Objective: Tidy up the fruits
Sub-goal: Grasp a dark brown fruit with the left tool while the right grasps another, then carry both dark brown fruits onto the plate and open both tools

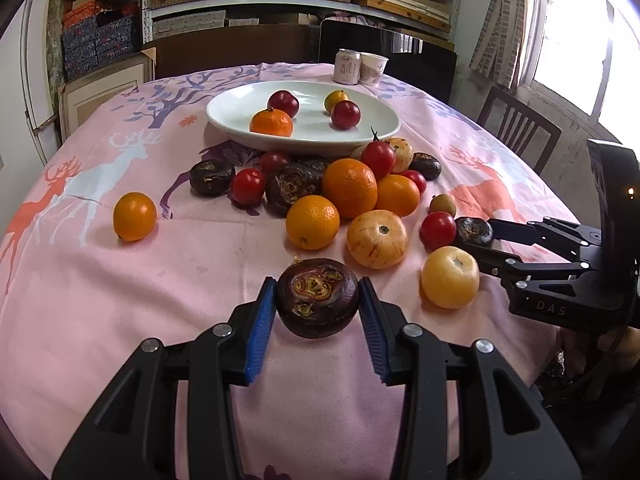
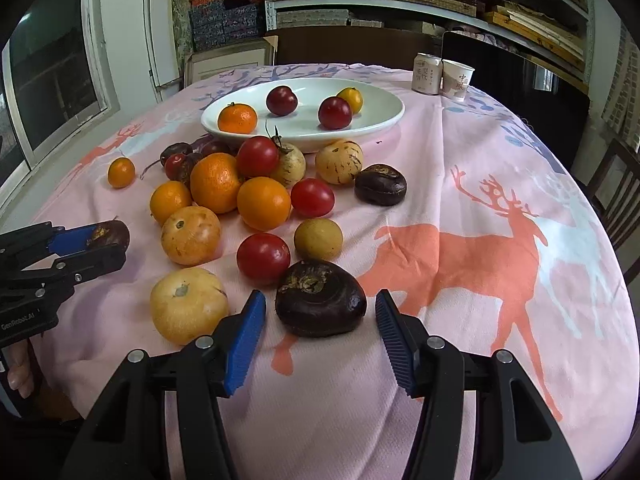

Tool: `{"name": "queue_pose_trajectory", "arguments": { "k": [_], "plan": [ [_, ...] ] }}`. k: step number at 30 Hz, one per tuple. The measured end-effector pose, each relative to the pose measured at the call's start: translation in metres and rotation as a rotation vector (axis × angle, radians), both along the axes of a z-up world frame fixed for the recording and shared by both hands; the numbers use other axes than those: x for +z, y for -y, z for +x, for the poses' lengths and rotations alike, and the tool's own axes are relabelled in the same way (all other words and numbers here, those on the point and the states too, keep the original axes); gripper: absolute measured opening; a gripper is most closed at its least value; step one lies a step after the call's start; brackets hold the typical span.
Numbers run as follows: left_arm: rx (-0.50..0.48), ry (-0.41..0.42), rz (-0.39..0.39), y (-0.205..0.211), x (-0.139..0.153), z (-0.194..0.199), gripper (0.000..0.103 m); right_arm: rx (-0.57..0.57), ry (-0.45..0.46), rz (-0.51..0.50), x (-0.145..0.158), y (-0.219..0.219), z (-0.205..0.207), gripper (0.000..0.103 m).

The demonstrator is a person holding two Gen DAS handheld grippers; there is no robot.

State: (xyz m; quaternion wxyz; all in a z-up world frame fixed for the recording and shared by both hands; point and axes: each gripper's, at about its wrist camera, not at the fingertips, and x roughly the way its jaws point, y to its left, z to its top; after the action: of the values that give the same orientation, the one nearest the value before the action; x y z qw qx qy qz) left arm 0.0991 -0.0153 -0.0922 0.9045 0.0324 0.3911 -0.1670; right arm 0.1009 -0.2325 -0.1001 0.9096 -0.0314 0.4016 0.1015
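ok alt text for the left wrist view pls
The left gripper clamps a dark purple round fruit just above a pink deer-print tablecloth. Beyond lie scattered oranges and tomatoes, then a white oval plate holding four fruits.

Matt woven pink cloth [image 2: 500, 152] under a glossy white ceramic plate [image 2: 384, 114], shiny-skinned tomatoes [image 2: 263, 258], dimpled oranges [image 2: 264, 203], rough dark water chestnuts [image 2: 320, 300]; ribbed blue pads [image 2: 244, 346] on matt black plastic.
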Motion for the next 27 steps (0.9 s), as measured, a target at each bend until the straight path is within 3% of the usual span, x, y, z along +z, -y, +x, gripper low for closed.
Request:
{"name": "queue_pose_trajectory", "arguments": {
  "k": [4,7,27],
  "plan": [
    [0.004,-0.001,0.002,-0.001,-0.001,0.0,0.04,-0.007,-0.002,0.01,0.0,-0.002,0.004,0.058],
    [0.009,-0.006,0.001,-0.003,-0.002,0.0,0.04,-0.013,0.0,0.014,-0.002,0.0,0.005,0.047],
    [0.014,0.022,-0.001,-0.003,0.017,0.008,0.041,-0.047,0.083,0.17,0.034,0.038,-0.009,0.046]
  ]
}}
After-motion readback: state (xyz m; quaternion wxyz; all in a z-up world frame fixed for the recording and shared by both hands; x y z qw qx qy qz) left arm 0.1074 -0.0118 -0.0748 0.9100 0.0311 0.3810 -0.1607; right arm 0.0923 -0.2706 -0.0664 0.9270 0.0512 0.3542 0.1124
